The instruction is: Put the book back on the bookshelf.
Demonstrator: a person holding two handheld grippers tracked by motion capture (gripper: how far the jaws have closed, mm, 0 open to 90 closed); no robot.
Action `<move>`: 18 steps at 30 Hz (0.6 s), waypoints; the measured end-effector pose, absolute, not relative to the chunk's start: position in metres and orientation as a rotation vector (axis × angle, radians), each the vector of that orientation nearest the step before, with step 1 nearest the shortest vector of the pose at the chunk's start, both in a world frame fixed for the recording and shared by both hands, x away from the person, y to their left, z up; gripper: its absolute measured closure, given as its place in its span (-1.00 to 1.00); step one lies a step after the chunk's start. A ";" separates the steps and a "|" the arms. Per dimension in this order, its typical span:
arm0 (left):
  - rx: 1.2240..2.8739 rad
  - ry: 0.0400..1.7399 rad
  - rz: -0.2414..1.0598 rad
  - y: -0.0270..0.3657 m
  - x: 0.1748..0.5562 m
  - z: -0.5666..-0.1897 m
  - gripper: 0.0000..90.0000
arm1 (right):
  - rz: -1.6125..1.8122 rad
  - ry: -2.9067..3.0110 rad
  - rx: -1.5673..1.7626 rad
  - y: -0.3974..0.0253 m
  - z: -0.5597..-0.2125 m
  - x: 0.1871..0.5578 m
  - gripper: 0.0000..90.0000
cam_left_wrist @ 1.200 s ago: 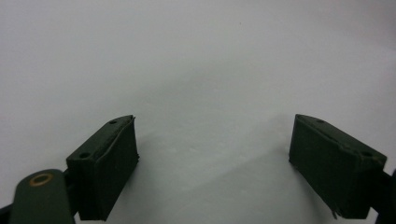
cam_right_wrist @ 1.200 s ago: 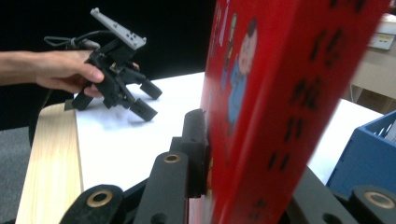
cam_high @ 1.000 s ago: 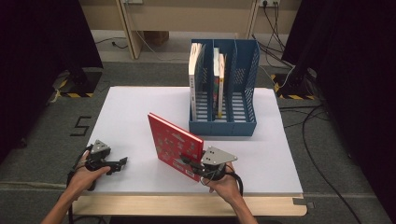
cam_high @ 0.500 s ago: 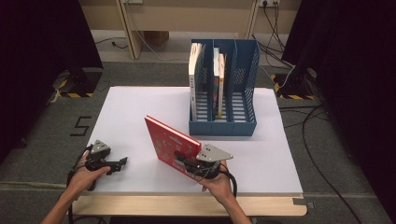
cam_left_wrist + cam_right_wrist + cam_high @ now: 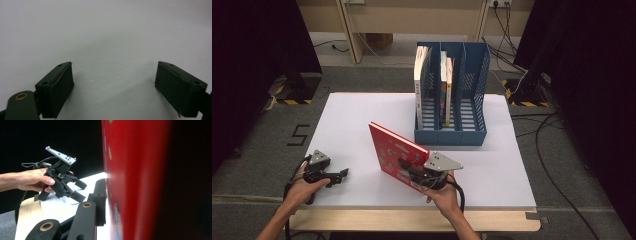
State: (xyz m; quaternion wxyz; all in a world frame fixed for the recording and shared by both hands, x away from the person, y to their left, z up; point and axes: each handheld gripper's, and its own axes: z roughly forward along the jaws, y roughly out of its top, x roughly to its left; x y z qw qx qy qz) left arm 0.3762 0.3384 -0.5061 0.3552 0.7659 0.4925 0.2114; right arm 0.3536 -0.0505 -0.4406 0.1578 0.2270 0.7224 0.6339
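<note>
Over the last second the red book has tilted up further and slid a little toward the left of the frame in the high view, carried by the right gripper, whose jaws are closed on its lower edge near the bottom centre of the picture; in the right gripper view the red cover runs top to bottom just right of the one black jaw that can be seen pressed against it. That suggests the book is being stood up and readied for the blue file rack in the upper middle of the frame, where other books already stand in the left and middle slots, while the right slot looks free. The left gripper has stayed low at the lower left of the frame, its jaws spread wide and holding nothing, with bare white desk between them. Open desk surface lies between the book and the rack front, so there is room to lift and swing; the near desk edge is close under both hands, and the rack's dividers leave only narrow gaps to aim for
</note>
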 end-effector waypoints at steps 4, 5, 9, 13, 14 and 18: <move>1.979 1.273 0.546 0.338 0.376 -0.506 -0.69 | 1.817 2.041 0.653 -0.050 -0.441 0.353 0.58; 1.979 1.273 0.546 0.338 0.376 -0.506 -0.69 | 1.822 2.033 0.651 -0.050 -0.441 0.353 0.58; 1.979 1.273 0.546 0.338 0.376 -0.506 -0.69 | 1.838 2.013 0.650 -0.050 -0.443 0.354 0.60; 1.979 1.273 0.547 0.338 0.376 -0.506 -0.69 | 1.846 1.993 0.651 -0.050 -0.443 0.354 0.63; 1.979 1.273 0.546 0.338 0.376 -0.506 -0.69 | 1.849 1.989 0.653 -0.049 -0.443 0.354 0.65; 1.979 1.273 0.546 0.338 0.376 -0.506 -0.69 | 1.829 1.967 0.615 -0.048 -0.441 0.352 0.72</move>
